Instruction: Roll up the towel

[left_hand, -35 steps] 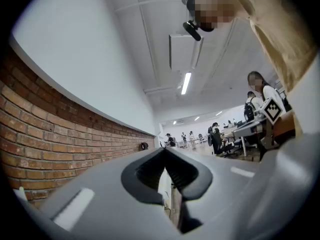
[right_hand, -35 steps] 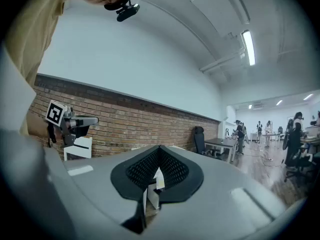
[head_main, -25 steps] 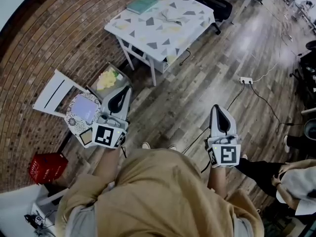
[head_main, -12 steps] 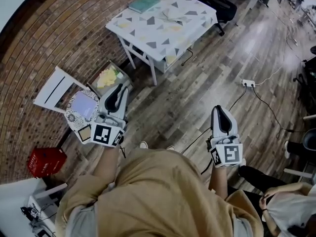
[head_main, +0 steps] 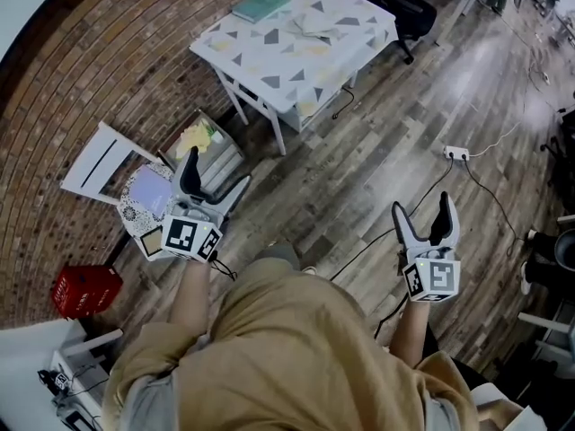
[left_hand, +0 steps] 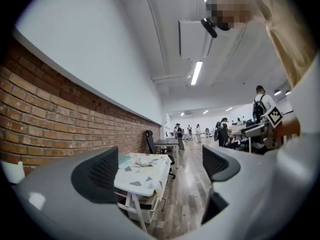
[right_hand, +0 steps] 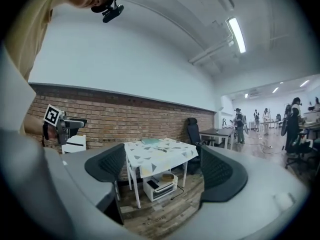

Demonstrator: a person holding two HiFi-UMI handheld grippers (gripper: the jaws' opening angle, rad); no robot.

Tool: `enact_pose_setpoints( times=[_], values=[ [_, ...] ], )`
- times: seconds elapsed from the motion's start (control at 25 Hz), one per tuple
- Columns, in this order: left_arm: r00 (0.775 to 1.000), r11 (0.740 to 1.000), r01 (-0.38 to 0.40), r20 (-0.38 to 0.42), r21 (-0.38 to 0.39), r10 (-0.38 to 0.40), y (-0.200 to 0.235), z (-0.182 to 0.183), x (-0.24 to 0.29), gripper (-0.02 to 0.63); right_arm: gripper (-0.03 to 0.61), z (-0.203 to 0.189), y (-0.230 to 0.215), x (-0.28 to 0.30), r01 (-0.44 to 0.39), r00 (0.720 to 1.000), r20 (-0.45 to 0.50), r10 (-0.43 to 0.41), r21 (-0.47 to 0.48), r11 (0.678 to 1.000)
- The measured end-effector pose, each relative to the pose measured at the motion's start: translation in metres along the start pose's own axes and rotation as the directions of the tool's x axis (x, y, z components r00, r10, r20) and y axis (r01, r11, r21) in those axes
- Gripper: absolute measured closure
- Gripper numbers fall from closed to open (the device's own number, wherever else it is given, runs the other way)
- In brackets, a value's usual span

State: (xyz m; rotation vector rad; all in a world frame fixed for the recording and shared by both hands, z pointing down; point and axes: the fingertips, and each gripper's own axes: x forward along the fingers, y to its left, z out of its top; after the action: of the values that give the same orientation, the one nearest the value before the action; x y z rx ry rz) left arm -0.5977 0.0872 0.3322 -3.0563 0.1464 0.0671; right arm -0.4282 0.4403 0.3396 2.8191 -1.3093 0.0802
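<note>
Over on the surface [head_main: 269, 61] by the brick wall [head_main: 108, 70], well apart from both grippers, sits a pale crumpled heap, probably the towel [head_main: 312, 27], tough to tell from here. Left gripper [head_main: 218, 165] and right gripper [head_main: 422, 205] have just popped wide open, nothing in either. It'll be soft and floppy, so I'd pinch two corners of one edge.

White table [head_main: 269, 61], triangle-print top, standing on wood-plank floor [head_main: 377, 151]. On table: teal flat item [head_main: 260, 5] at far corner, pale crumpled towel [head_main: 313, 29] near middle. On floor: power strip [head_main: 456, 153], red crate [head_main: 85, 296].
</note>
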Motion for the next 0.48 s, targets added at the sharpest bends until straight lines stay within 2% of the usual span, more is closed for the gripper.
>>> enact_pose_setpoints(
  times=[0.08, 0.28, 0.48],
  values=[
    [1.000, 1.000, 0.012, -0.028, -0.012, -0.013, -0.002, -0.010, 0.014, 0.043, 0.123, -0.007, -0.004, 0.007, -0.004, 1.000, -0.027, 0.005, 0.010, 1.000],
    [0.998, 1.000, -0.007, -0.060, -0.015, 0.006, 0.005, -0.040, 0.073, 0.040, 0.124, -0.027, -0.013, 0.043, -0.027, 0.996, -0.080, 0.027, 0.009, 1.000],
    [0.997, 0.999, 0.024, -0.066, -0.045, -0.027, 0.016, -0.080, 0.182, 0.041, 0.124, -0.039, -0.040, 0.118, -0.031, 0.991, -0.132, 0.028, -0.019, 0.999]
  ],
)
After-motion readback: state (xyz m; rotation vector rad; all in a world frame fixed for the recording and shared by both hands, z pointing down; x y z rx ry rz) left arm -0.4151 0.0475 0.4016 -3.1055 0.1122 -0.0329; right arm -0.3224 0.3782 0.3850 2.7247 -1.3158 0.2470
